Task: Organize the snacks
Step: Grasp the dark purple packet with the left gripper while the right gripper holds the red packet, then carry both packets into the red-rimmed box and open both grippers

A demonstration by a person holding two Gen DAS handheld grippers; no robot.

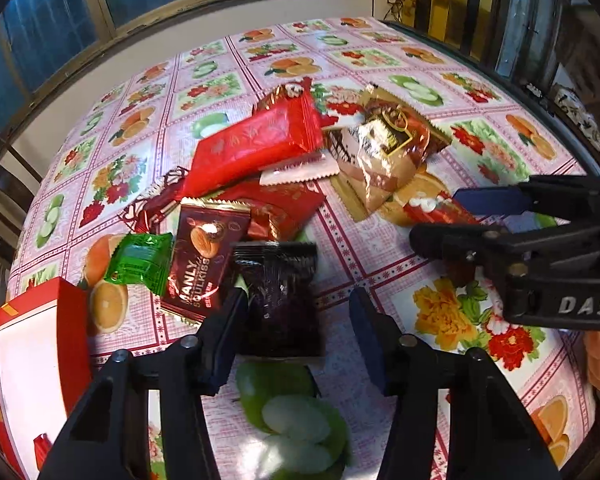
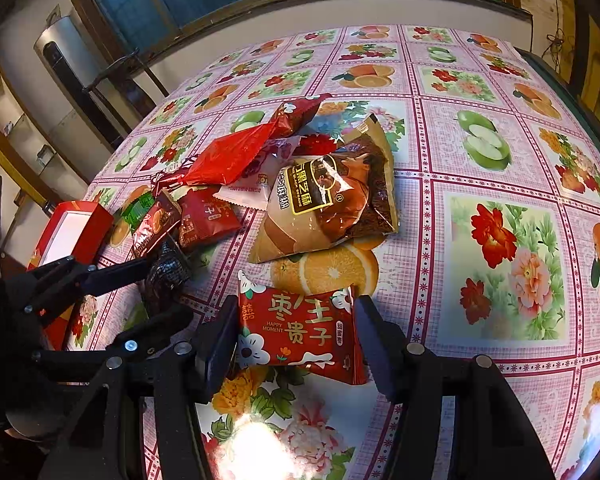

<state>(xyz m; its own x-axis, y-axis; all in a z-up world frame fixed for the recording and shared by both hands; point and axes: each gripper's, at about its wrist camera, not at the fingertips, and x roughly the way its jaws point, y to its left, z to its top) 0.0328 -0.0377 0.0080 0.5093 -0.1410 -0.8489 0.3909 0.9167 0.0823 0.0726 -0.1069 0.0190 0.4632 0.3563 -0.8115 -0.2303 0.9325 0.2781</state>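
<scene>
A pile of snack packets lies on the fruit-print tablecloth. My left gripper is open, its fingers on either side of a dark purple packet; the packet also shows in the right wrist view. My right gripper is open around a red date packet with white flowers, which peeks out in the left wrist view between the right gripper's fingers. Beside lie a brown almond chocolate packet, a green candy, a long red packet and a brown sesame bag.
A red box with a white inside stands at the table's left edge, also seen in the right wrist view. A wall with windows runs behind the table. A chair back stands at the far left.
</scene>
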